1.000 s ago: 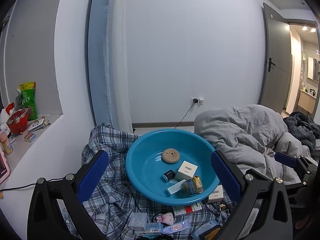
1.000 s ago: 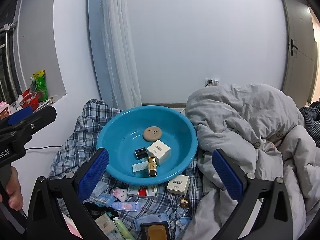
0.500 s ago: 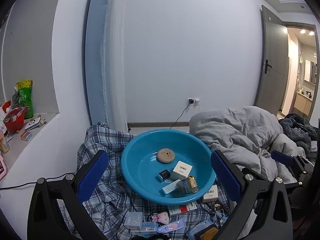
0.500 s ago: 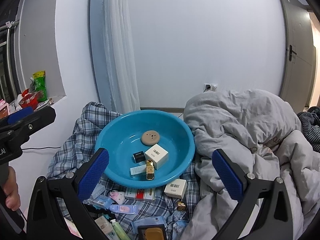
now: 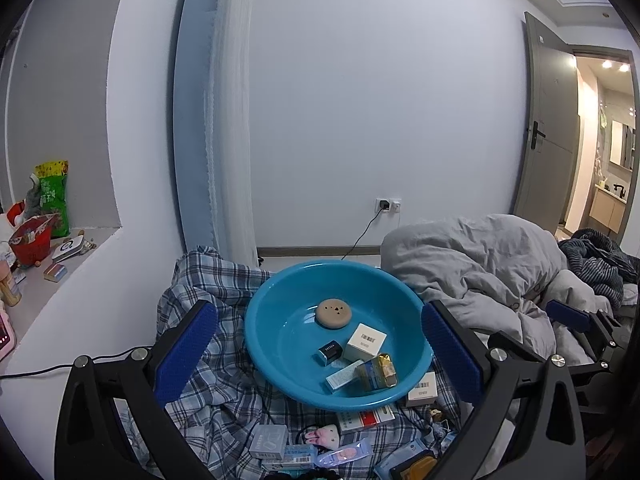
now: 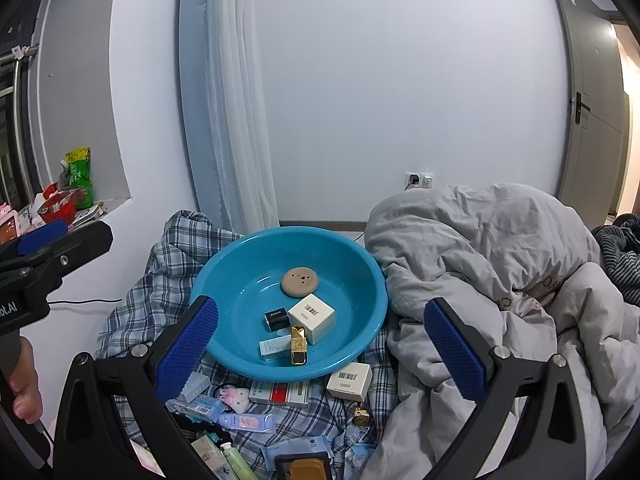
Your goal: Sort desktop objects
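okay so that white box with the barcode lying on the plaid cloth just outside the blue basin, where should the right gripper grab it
Take the white barcode box across its two opposite side faces, coming straight down with the open right gripper. It lies flat, barcode up, apart from the blue basin rim, so both sides look reachable.

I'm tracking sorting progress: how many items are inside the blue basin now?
5 in the blue basin: round tan disc at the back, white box, small black box, pale blue box, and gold item at the front. Anything underneath is hidden.
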`<state>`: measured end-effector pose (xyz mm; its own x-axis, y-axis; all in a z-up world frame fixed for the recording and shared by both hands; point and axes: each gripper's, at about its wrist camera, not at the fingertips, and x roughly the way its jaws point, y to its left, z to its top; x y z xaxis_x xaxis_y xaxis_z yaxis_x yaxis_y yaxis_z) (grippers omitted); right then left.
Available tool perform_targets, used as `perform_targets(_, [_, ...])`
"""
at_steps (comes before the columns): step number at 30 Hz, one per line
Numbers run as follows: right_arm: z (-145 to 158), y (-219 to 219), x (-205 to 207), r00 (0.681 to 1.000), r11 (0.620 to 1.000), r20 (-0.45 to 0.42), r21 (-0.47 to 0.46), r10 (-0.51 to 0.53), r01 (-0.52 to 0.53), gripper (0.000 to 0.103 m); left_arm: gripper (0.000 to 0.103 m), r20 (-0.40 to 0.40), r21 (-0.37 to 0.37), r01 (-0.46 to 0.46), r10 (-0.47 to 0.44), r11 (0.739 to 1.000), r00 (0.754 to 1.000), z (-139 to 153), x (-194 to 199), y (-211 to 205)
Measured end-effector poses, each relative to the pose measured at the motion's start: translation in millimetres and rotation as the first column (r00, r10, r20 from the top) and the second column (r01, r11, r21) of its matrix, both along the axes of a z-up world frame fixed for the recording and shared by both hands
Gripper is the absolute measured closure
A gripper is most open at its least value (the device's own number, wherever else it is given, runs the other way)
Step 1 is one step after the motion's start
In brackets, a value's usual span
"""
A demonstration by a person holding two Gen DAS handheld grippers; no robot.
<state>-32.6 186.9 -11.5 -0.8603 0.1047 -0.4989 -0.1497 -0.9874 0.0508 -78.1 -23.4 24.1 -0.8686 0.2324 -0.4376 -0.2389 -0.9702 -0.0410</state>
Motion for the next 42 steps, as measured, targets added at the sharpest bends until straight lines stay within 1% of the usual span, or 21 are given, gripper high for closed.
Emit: perform_targets(42, [-4.3,-1.1,-1.6,1.0,1.0,0.015,0.002,0.01,-0.01,0.001,0.0,0.011,-0.005,-0.005,0.005,1.0,1.0,-1.6,-0.8,0.7])
